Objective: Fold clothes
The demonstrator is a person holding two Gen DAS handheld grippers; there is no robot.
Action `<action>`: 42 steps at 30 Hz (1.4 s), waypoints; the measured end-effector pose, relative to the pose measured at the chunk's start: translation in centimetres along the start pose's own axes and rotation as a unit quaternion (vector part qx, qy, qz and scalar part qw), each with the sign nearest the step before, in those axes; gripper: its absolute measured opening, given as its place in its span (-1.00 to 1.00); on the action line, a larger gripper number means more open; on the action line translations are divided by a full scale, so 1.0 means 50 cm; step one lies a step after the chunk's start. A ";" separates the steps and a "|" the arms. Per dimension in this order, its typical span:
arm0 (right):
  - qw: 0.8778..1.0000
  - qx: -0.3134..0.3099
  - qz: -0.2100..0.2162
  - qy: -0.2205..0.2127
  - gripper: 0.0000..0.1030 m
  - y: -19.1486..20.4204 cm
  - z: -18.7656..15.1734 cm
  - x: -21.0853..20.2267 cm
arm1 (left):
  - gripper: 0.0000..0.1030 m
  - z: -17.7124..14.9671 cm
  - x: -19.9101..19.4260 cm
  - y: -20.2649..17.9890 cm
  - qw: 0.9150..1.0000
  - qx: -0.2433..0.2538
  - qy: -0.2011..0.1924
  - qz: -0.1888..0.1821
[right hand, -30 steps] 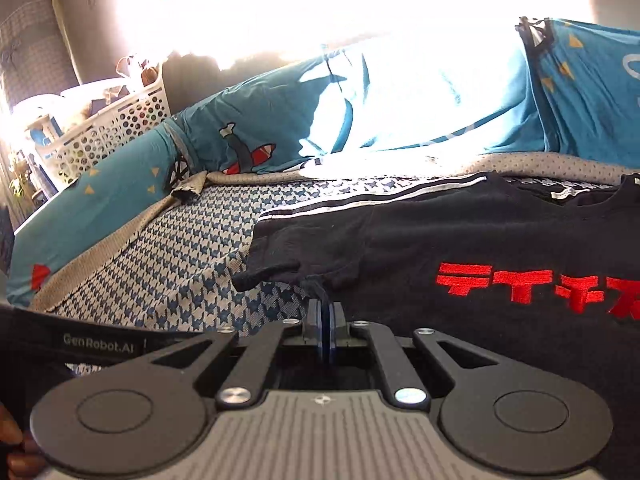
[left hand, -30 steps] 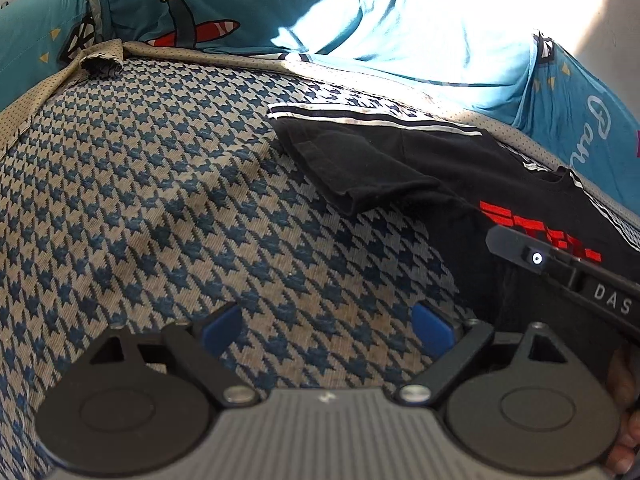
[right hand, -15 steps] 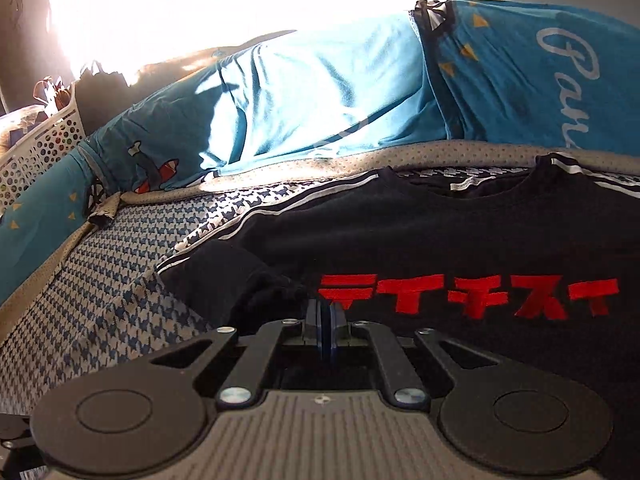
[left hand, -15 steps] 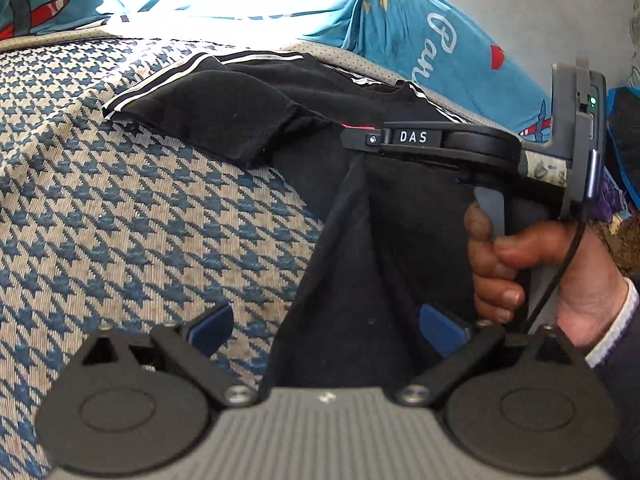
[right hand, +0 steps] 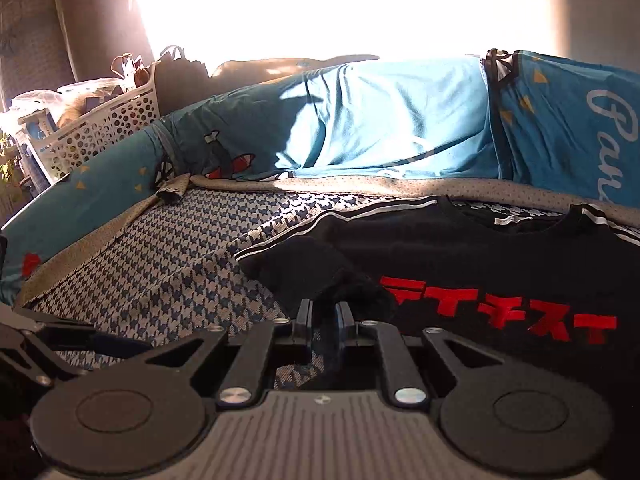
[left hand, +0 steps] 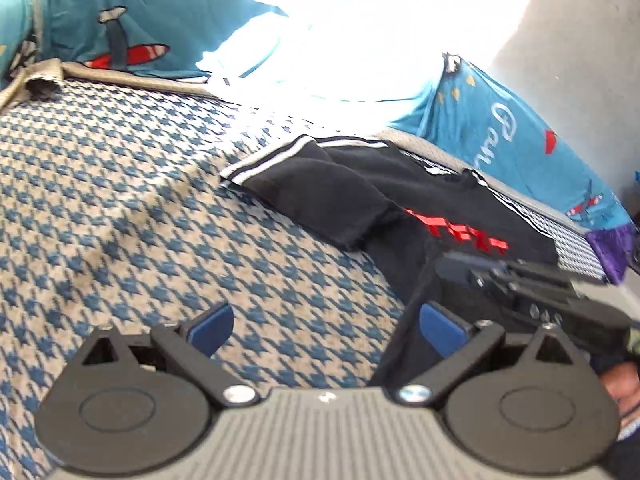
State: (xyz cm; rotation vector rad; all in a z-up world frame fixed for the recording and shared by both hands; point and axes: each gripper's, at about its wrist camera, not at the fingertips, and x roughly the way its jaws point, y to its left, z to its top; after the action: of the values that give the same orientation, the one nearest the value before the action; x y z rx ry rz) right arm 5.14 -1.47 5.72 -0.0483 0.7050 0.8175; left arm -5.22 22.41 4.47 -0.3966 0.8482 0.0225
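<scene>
We fold a black T-shirt (right hand: 480, 264) with red lettering on a bed whose houndstooth cover (left hand: 140, 208) fills the near ground, teal pillows (right hand: 380, 120) banked behind it. The shirt lies chest-up across the far right of the bed, one striped sleeve (left hand: 320, 184) already turned in over the body.

Our right gripper (right hand: 323, 316) has carried a pinch of the shirt's near edge up toward the chest over the last second; its fingers are now parting, with dark cloth still bunched between the blue pads. In that time the lettering has drawn nearer in the right wrist view.

Our left gripper (left hand: 326, 326) has stretched its fingers wide in that same second and hangs empty over bare cover, the shirt's lifted edge just beside its right-hand finger (left hand: 440, 328).

The release suggests this fold is being laid down, and both hands should soon be free for the next crease.
</scene>
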 end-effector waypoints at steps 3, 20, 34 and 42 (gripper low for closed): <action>0.999 -0.017 0.027 0.025 -0.77 0.045 -0.039 -0.010 | 0.94 0.006 -0.003 0.019 0.999 -0.023 -0.002 0.027; 0.987 -0.150 -0.006 0.065 0.06 0.256 -0.225 -0.032 | 0.94 -0.002 0.000 -0.011 0.999 -0.030 0.000 0.017; 0.992 0.096 0.053 -0.061 -0.89 0.122 -0.109 -0.196 | 0.94 -0.013 0.006 -0.004 0.999 -0.033 0.021 0.020; 0.972 0.175 0.055 -0.145 -0.89 0.067 -0.054 -0.313 | 0.94 -0.033 0.029 -0.040 0.999 -0.013 0.042 0.019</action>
State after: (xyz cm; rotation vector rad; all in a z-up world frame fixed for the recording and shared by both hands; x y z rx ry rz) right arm -6.02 -10.17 13.68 0.4244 0.5691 0.7744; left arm -5.12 19.78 3.10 -0.4075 0.9389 0.0532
